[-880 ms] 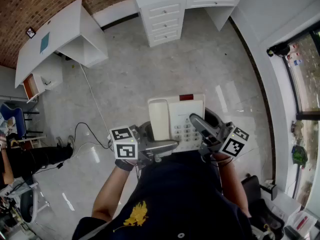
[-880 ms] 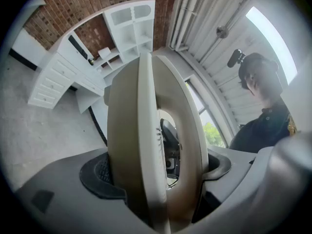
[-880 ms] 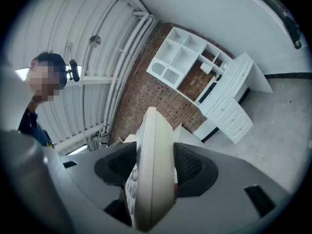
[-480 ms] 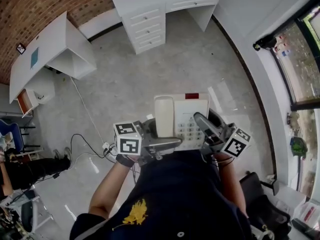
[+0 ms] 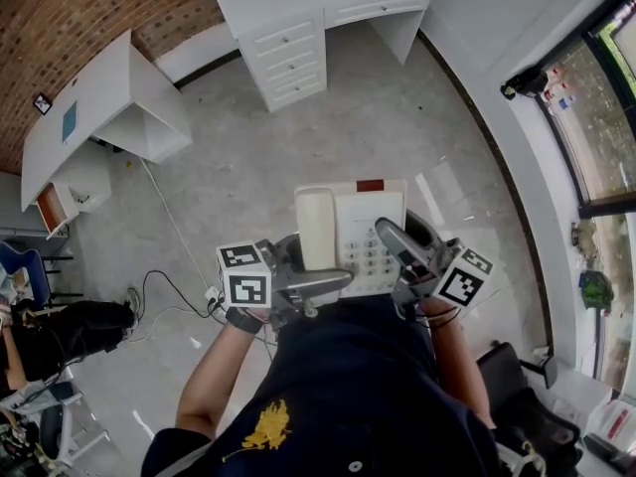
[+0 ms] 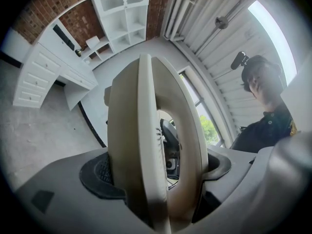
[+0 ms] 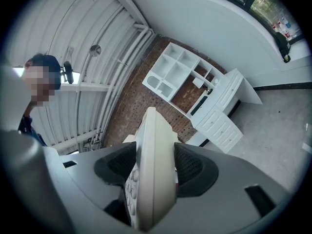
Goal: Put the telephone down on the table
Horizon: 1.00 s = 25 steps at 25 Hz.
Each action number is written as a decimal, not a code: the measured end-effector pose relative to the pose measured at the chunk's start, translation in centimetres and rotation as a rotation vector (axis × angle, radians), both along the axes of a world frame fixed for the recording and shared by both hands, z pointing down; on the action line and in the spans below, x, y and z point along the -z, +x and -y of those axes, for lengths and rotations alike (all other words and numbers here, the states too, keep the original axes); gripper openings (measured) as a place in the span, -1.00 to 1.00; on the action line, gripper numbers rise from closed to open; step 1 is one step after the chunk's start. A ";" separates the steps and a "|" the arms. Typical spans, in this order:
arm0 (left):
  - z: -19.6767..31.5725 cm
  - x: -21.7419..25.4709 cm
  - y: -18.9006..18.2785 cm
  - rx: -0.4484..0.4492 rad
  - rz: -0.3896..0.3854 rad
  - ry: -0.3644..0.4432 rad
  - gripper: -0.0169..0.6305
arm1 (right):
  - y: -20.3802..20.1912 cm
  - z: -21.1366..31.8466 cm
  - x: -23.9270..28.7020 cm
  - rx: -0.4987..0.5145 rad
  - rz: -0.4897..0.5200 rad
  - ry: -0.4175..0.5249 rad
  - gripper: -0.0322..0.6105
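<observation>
A cream telephone with a handset on its left side and a keypad is held in the air over the grey floor, close to my body. My left gripper is shut on the telephone's left side, and in the left gripper view the handset and base fill the gap between the dark pads. My right gripper is shut on its right edge. In the right gripper view the thin keypad edge sits pressed between the pads. No table lies under the phone.
A white desk with drawers stands ahead at the top. A second white desk stands by the brick wall at the upper left. A black cable runs over the floor on the left, near a seated person. A window lines the right side.
The room has shifted in the head view: the drawer desk now sits further left and nearer the top edge. Both grippers keep the same hold on the telephone.
</observation>
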<state>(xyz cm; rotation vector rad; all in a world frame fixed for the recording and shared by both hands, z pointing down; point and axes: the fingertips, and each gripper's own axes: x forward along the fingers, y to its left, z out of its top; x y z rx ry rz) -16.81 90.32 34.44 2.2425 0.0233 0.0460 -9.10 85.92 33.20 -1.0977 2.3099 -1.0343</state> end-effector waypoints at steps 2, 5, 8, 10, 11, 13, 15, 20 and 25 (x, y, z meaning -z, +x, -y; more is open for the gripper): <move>0.4 -0.1 0.3 0.003 0.007 -0.002 0.45 | 0.3 0.4 -0.2 -0.005 0.004 -0.010 -0.17; 1.0 0.1 0.9 0.002 0.018 0.004 0.45 | 0.9 1.0 0.1 -0.009 0.011 -0.010 -0.17; 1.6 0.2 1.6 0.014 0.034 0.007 0.45 | 1.6 1.7 0.0 0.000 0.027 -0.013 -0.17; 1.7 -0.1 1.9 0.023 0.042 0.001 0.45 | 1.8 1.9 -0.4 0.007 0.045 -0.027 -0.17; 1.8 -0.3 1.9 0.028 0.049 -0.010 0.45 | 1.8 2.0 -0.7 0.011 0.054 -0.039 -0.17; 1.9 -0.7 1.6 0.037 0.073 -0.042 0.45 | 1.5 2.2 -1.4 0.018 0.064 -0.068 -0.17; 2.2 -1.2 1.4 0.040 0.101 -0.074 0.45 | 1.3 2.6 -2.1 0.014 0.076 -0.100 -0.17; 5.8 -2.7 1.8 0.030 0.116 -0.150 0.45 | 1.7 6.3 -4.0 -0.011 0.085 -0.189 -0.16; 13.0 -4.0 2.5 0.010 0.109 -0.196 0.45 | 2.4 13.3 -5.4 -0.044 0.072 -0.240 -0.16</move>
